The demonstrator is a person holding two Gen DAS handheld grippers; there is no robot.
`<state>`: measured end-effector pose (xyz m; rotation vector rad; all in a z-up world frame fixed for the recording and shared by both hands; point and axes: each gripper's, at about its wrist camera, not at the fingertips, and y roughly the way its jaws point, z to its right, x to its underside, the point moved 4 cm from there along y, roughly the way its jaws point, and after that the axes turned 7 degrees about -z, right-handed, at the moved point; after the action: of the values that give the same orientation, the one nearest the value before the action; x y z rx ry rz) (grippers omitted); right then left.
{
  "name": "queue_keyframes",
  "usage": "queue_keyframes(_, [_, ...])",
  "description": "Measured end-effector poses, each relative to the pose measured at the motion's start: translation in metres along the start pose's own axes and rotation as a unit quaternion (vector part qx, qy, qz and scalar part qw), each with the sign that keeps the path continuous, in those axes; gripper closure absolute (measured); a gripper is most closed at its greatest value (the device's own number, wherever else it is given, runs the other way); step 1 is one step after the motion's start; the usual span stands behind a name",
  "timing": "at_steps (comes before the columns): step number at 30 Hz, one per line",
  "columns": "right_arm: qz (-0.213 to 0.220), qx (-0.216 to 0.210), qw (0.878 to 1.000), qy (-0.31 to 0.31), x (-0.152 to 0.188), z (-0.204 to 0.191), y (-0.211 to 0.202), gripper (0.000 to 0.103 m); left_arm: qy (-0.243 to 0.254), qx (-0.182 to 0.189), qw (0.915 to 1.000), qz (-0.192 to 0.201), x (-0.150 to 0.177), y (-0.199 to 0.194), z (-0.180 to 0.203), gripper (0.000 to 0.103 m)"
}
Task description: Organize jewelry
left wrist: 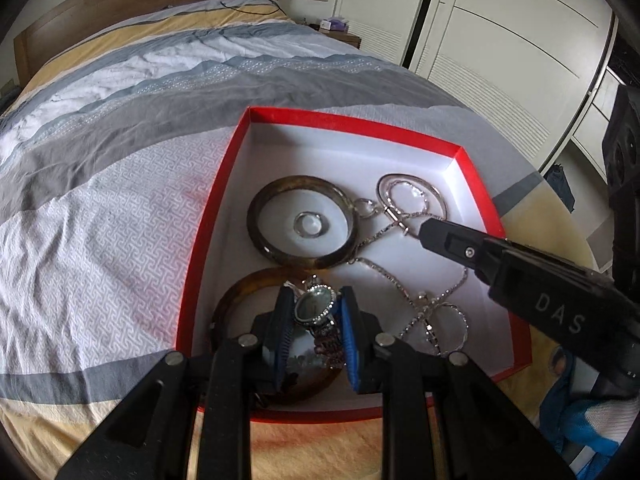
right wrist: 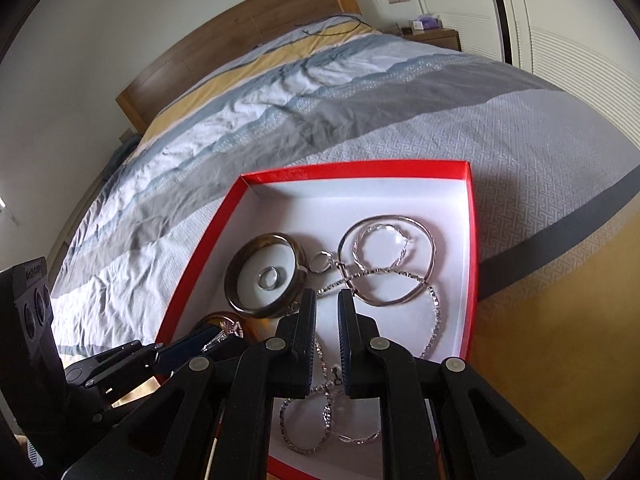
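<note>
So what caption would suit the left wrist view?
Left hand-held gripper shut on a watch over a red box of jewelry on a bed.

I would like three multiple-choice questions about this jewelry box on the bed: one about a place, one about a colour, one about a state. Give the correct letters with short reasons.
1. Where does the small ring lie?
A. On the bedcover
B. Inside the dark bangle
C. Outside the box

2. What colour is the rim of the box?
A. Red
B. Green
C. Black

3. What is between the fingers of the left gripper?
A. Nothing
B. A comb
C. A wristwatch

Answers:
1 B, the ring sits on the white floor encircled by the bangle.
2 A, the box walls are bright red around a white inside.
3 C, the watch face shows between the blue pads.
</note>
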<state>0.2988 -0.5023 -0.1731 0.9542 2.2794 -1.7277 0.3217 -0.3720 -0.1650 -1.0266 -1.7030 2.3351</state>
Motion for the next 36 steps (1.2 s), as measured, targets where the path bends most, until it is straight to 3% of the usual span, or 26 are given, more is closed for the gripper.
queue_keyframes(3, [-0.009, 0.010, 1.000, -0.001, 0.003, 0.001, 0.002, 0.088, -0.004, 0.005, 1.0000, -0.003, 0.004, -0.001, -0.001, 0.082])
queue_keyframes(6, [-0.013, 0.015, 1.000, 0.005, 0.005, 0.002, 0.000, 0.073, -0.009, 0.013, 0.9999, -0.003, 0.004, -0.005, -0.002, 0.081])
queue_keyframes(10, [-0.012, 0.025, 1.000, 0.005, 0.006, 0.001, -0.009, 0.062, -0.010, 0.010, 0.9999, -0.005, 0.006, -0.013, -0.002, 0.081])
queue_keyframes(21, [-0.001, 0.046, 0.999, -0.005, 0.016, -0.015, -0.050, 0.051, -0.017, -0.020, 0.9996, 0.009, 0.010, -0.059, 0.000, 0.069])
queue_keyframes(36, [0.035, 0.048, 0.996, -0.063, 0.036, -0.081, -0.124, 0.045, -0.036, -0.083, 0.9928, 0.078, 0.035, -0.184, -0.012, 0.061])
